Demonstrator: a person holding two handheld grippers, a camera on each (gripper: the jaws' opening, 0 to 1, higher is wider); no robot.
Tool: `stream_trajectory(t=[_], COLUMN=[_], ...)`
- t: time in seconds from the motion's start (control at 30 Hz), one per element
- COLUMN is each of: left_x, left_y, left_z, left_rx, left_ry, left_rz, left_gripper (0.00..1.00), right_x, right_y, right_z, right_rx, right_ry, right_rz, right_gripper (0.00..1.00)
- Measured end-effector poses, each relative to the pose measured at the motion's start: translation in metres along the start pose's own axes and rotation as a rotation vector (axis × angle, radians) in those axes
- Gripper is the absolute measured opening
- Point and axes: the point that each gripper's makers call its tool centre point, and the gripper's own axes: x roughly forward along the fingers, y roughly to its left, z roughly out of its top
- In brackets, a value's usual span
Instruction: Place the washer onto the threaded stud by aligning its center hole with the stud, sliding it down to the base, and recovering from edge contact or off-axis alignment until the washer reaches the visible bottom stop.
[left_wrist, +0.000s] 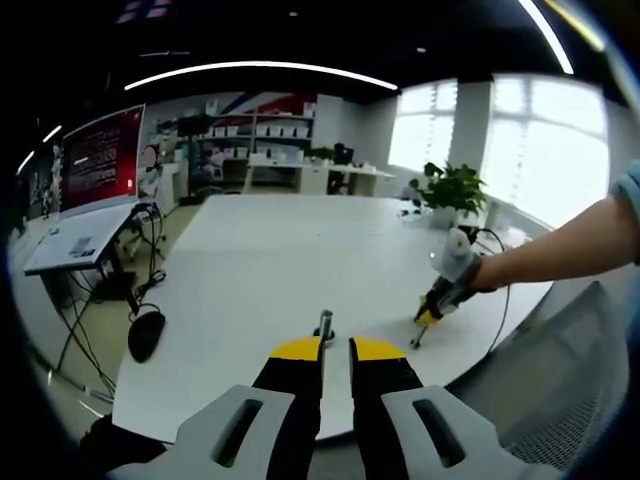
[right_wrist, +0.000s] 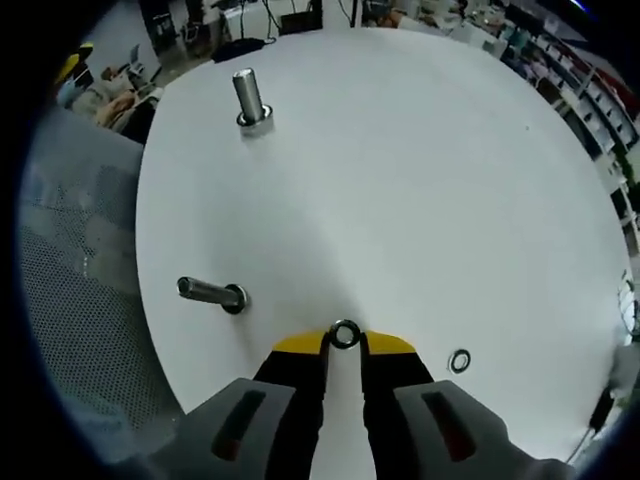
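So we're at the pick-up step, we reckon: the washer (right_wrist: 345, 334) sits right at the tips of the right gripper (right_wrist: 345, 345), pinched edge-on between the two yellow-tipped jaws, which stand only a narrow slit apart and look clamped on its rim. Whether it's already lifted off the white table (right_wrist: 420, 180) we can't tell.

A second washer (right_wrist: 460, 360) lies flat on the table just off to the gripper's right, untouched. Out to the left of the jaws is a threaded stud (right_wrist: 210, 292), seen leaning because of the fisheye, and well beyond the tips stands another stud (right_wrist: 250, 98) on its base ring.

Next move, as we see it: carry the washer over a stud, turn it flat so the hole faces the stud's top, then drop it down to the base. Holding by the rim means off-axis tilt is the likely snag.

Over in the left gripper view, the left gripper (left_wrist: 336, 347) has its jaws close together with a thin gap, holding nothing, hovering just short of a stud (left_wrist: 325, 325). Farther off to the right we see the other gripper down at the table.
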Motion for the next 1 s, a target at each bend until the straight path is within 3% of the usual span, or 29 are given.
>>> stream_trajectory(t=[0.1, 0.27, 0.33, 0.53, 0.73, 1.0], left_x=[0.000, 0.000, 0.000, 0.000, 0.000, 0.000], left_y=[0.000, 0.000, 0.000, 0.000, 0.001, 0.001], left_z=[0.001, 0.001, 0.001, 0.001, 0.002, 0.001], left_rx=[-0.001, -0.002, -0.002, -0.003, -0.007, -0.006], left_ry=[-0.003, -0.007, -0.006, -0.008, -0.013, -0.010], left_rz=[0.000, 0.001, 0.000, 0.000, 0.002, 0.002], left_gripper=[0.07, 0.07, 0.07, 0.07, 0.07, 0.07], right_x=[0.000, -0.002, -0.001, -0.009, -0.039, -0.068], right_y=[0.000, 0.002, 0.003, 0.012, 0.026, 0.048], right_z=[0.001, 0.004, 0.002, 0.005, 0.021, 0.029], right_rx=[-0.065, -0.262, -0.264, -0.252, -0.137, -0.151], right_ry=[0.005, 0.049, 0.079, 0.043, -0.084, -0.137], right_rz=[-0.017, -0.082, -0.097, -0.066, 0.000, 0.051], right_gripper=[0.15, 0.15, 0.14, 0.14, 0.14, 0.14])
